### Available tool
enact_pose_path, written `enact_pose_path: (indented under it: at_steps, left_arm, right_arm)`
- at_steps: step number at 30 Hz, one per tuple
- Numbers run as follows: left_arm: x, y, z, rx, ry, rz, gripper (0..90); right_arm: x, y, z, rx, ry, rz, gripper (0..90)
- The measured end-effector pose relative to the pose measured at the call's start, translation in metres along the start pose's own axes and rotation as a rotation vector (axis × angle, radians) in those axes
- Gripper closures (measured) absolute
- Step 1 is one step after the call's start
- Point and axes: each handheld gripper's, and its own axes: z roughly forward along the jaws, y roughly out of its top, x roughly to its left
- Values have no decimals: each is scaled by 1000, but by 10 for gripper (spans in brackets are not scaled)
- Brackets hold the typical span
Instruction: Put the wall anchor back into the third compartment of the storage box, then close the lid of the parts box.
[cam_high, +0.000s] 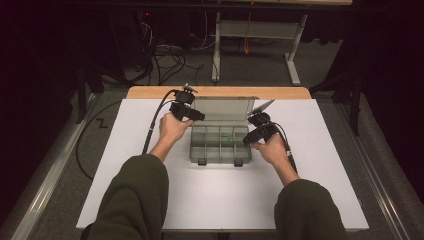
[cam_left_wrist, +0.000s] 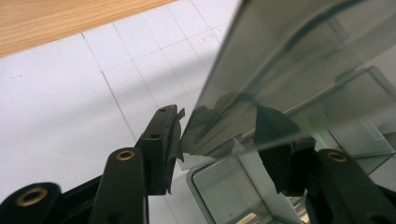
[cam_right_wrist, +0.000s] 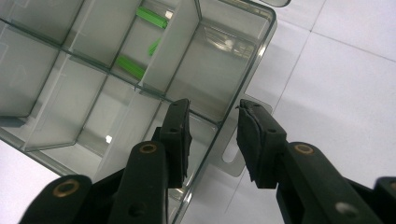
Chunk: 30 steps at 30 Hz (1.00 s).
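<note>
Dim room, dark surround; lit white table (cam_high: 310, 150); close-ups soft.

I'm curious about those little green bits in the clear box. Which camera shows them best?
The right gripper view: the green pieces lie close and sharp in two compartments of the clear organizer box. The high view gives a faint green speck in the box. The left gripper view catches a blurred green glint through the raised lid.

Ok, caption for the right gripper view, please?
Right gripper straddles the side wall of the open clear compartment box, jaws not pressing; green pieces lie in an inner compartment.
</note>
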Motion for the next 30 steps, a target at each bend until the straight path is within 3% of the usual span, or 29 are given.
enact_pose_path:
  at_steps: [30]
  left_arm:
    - [-2, -4, -6, -7, -11, 35, 486]
  right_arm:
    - [-1, -2, 0, -12, 3, -11, 662]
